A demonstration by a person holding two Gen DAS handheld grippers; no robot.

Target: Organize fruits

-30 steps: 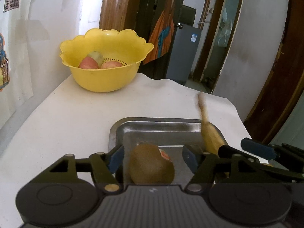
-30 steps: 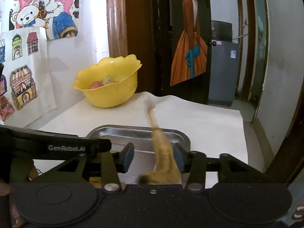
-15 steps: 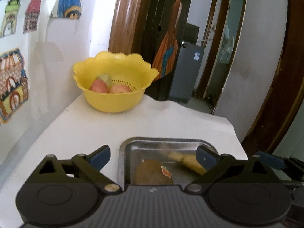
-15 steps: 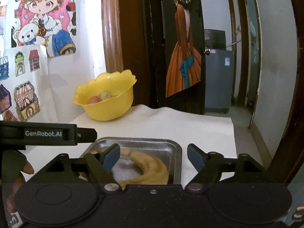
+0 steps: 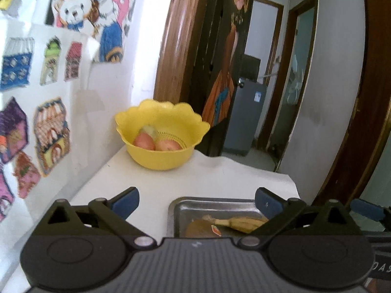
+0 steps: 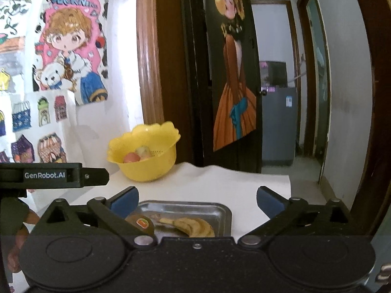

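A steel tray [image 5: 215, 204] [image 6: 220, 210] sits on the white table near me. In it lie a brown kiwi [image 5: 200, 229] [image 6: 140, 222] with a sticker and a spotted banana [image 5: 244, 222] [image 6: 195, 227]. Both tools hang above the tray's near side. My left gripper [image 5: 196, 201] is open and holds nothing. My right gripper [image 6: 196, 200] is open too, with nothing between its fingers. A yellow scalloped bowl [image 5: 161, 131] [image 6: 144, 151] at the far left of the table holds three pinkish and greenish fruits [image 5: 144, 141].
The table [image 5: 220, 175] ends at a wavy far edge and at a right edge close to the tray. A wall with cartoon stickers [image 6: 68, 56] runs along the left. A dark door with a painted figure [image 6: 232, 97] and a doorway lie behind. A hand [image 6: 17, 239] shows at lower left.
Both grippers opened, letting go of the kiwi and the banana, which now lie in the tray. Both tools then rose and drew back.
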